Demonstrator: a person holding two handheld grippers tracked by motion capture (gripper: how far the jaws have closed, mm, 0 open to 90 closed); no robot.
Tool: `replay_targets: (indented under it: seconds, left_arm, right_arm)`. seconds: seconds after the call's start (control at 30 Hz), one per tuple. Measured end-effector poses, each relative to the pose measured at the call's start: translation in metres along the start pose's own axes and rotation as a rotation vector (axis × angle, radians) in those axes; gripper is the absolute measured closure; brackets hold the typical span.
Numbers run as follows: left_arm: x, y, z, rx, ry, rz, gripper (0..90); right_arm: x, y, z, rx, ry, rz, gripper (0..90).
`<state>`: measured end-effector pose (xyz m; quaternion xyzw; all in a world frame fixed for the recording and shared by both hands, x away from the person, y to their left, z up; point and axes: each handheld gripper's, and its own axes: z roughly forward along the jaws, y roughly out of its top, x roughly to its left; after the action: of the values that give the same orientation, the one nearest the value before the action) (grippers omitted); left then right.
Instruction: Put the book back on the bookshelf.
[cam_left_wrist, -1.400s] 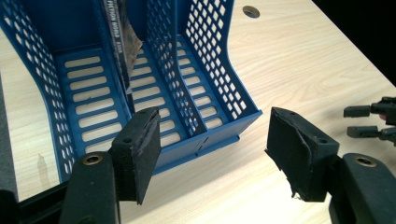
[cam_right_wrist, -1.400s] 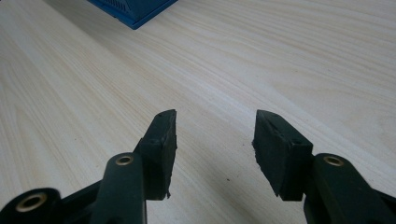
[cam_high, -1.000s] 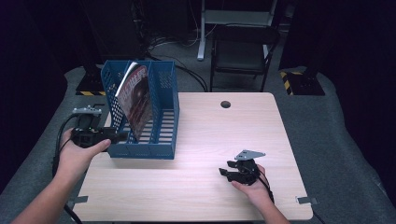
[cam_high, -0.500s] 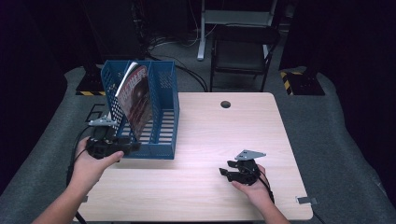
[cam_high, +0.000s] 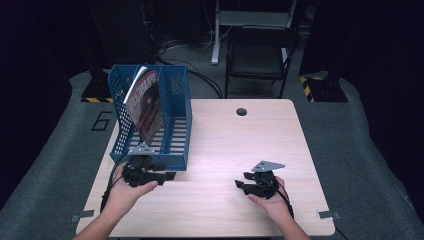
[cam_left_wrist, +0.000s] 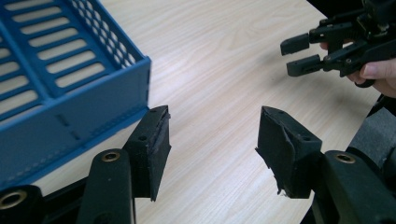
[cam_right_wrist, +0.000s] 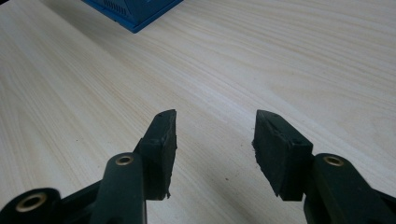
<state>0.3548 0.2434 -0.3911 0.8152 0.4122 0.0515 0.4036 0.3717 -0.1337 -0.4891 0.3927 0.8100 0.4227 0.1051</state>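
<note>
Bright, evenly lit table (cam_high: 220, 150); dark surroundings; slightly soft focus.

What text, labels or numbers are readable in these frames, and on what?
"6": large grey numeral on the floor mat, left of the table.
Magazine standing in the blue file rack: red lettering along the cover's top, too blurred to read.
Yellow-black hazard stripes on the floor: a marking, no words.
Nothing legible on either claw.

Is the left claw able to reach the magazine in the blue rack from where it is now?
Probably yes. The left claw is open at the blue rack's low front wall, and the magazine leans inside with its top edge exposed. It would have to go over that wall, though.
</note>
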Motion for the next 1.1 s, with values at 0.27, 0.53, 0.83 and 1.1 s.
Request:
replay_targets:
  seconds: [0.27,0.53,0.83,1.1]
  left_arm:
    - [-0.006,-0.009,0.029,0.027,-0.011,0.050,43.9]
    - [-0.014,-0.014,0.056,0.048,-0.026,0.100,43.9]
    - [-0.028,-0.021,0.091,0.053,-0.109,0.123,43.6]
    - [-0.031,-0.036,0.112,0.096,-0.141,0.160,43.5]
  right_arm:
    - [0.000,0.000,0.000,-0.003,0.003,-0.002,48.9]
    - [-0.001,-0.001,0.000,0.000,0.004,-0.004,48.9]
    - [-0.003,-0.002,0.000,0.002,-0.002,0.003,48.9]
    - [-0.003,-0.004,-0.001,0.003,-0.003,-0.003,49.0]
